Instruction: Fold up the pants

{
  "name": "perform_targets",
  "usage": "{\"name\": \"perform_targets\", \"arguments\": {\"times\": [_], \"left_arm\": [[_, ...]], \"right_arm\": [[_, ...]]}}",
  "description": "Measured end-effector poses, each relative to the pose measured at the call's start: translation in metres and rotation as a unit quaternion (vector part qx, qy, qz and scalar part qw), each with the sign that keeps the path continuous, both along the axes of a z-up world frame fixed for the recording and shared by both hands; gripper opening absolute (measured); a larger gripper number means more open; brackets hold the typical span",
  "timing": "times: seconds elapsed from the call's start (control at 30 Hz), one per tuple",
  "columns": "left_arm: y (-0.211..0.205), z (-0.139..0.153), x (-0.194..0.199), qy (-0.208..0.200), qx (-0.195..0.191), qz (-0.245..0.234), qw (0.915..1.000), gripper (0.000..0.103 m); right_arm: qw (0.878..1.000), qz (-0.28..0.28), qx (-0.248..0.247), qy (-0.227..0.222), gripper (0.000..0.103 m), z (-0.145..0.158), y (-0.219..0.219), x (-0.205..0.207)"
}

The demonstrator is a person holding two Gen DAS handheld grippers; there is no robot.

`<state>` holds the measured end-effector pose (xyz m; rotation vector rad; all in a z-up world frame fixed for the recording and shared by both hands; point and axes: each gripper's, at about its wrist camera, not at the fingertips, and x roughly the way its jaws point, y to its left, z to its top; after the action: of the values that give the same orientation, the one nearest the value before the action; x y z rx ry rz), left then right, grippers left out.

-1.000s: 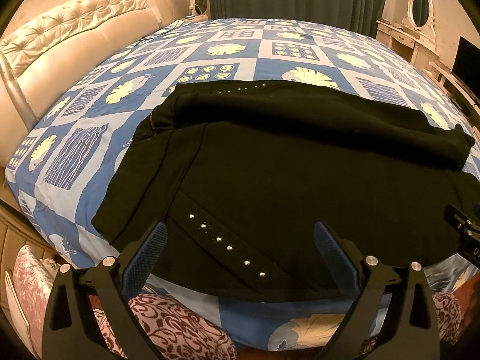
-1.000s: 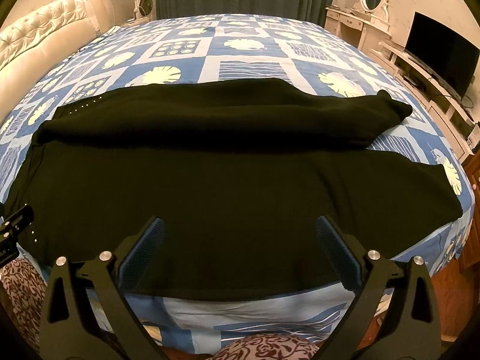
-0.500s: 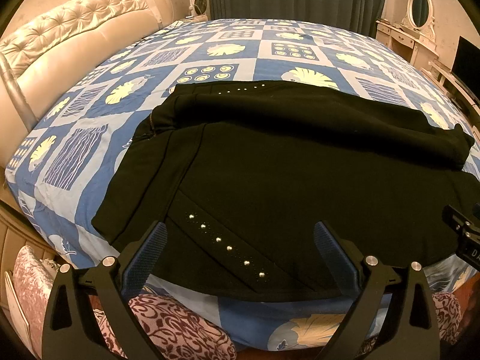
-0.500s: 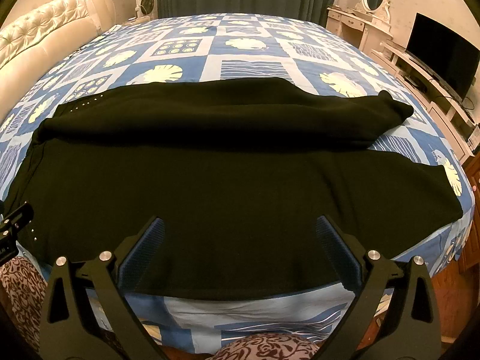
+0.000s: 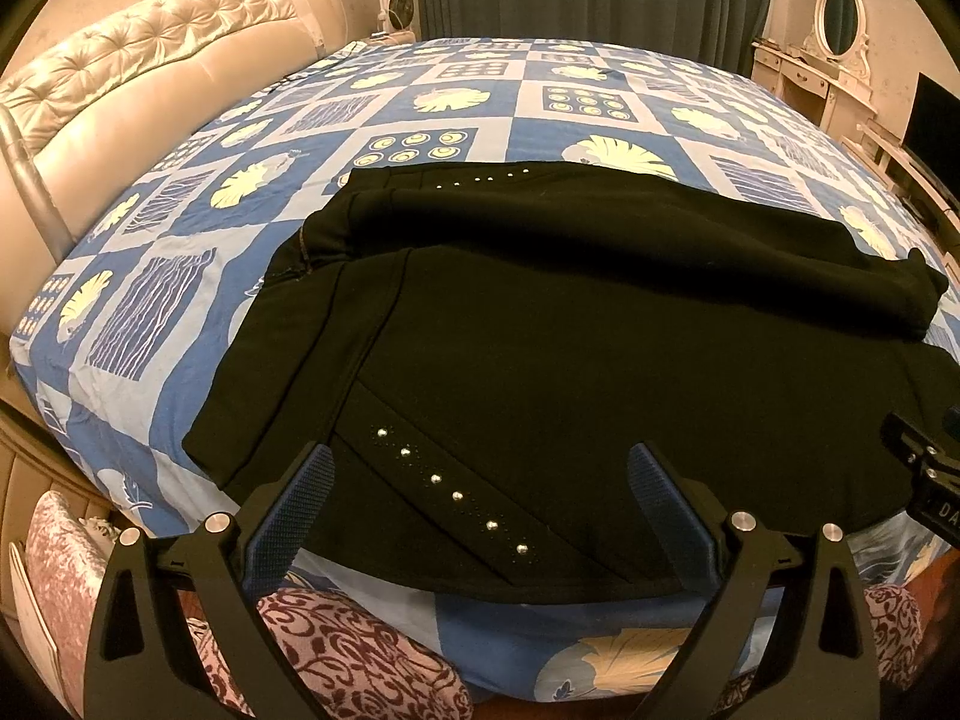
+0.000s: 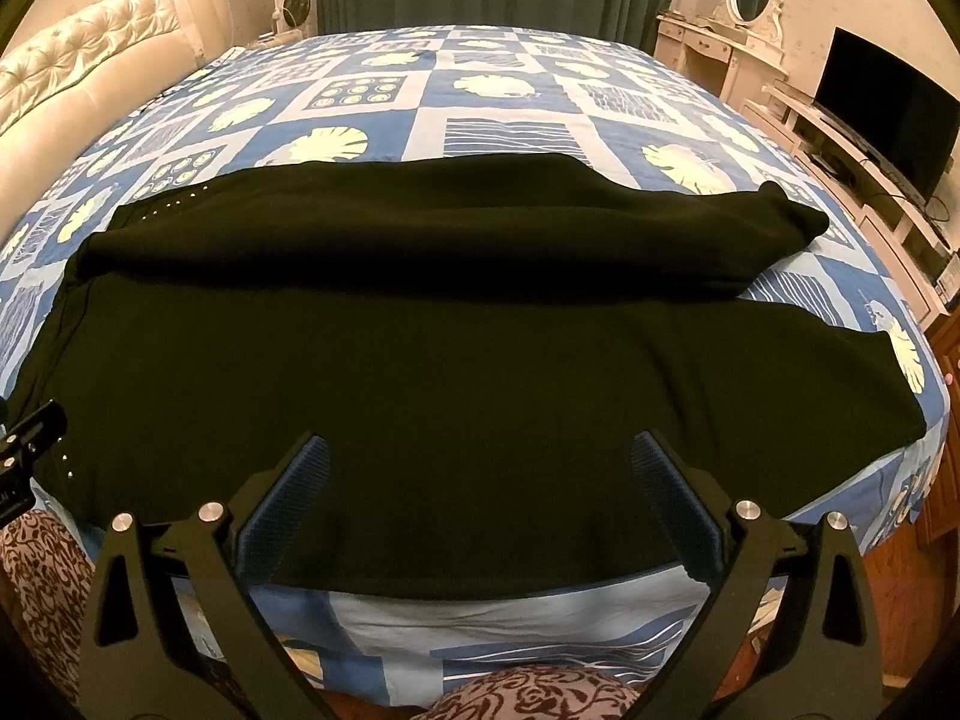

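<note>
Black pants [image 5: 600,348]: right view alone shows television [image 6: 882,108].

We see black pants [image 5: 600,348] spread flat across the bed's near edge, waist to our left, both legs running right, the far leg bunched along its length; small silver studs line each pocket.

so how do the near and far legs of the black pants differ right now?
The near leg of the black pants lies flat and reaches the bed's front edge; the far leg lies further back, its hem bunched and raised. The near leg's hem extends further right. Both are black, and each has a row of silver studs at the waist end.
</note>
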<state>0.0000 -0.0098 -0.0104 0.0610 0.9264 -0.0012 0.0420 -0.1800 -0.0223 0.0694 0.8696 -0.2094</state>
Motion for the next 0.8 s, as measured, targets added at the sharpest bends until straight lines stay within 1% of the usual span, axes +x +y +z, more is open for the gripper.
{"name": "perform_targets", "arguments": {"times": [0.8], "left_arm": [[-0.0003, -0.0001, -0.0002, 0.000, 0.000, 0.000, 1.0000, 0.098]], "right_arm": [[1.000, 0.004, -0.001, 0.005, 0.101, -0.0028, 0.0031, 0.0007]]}}
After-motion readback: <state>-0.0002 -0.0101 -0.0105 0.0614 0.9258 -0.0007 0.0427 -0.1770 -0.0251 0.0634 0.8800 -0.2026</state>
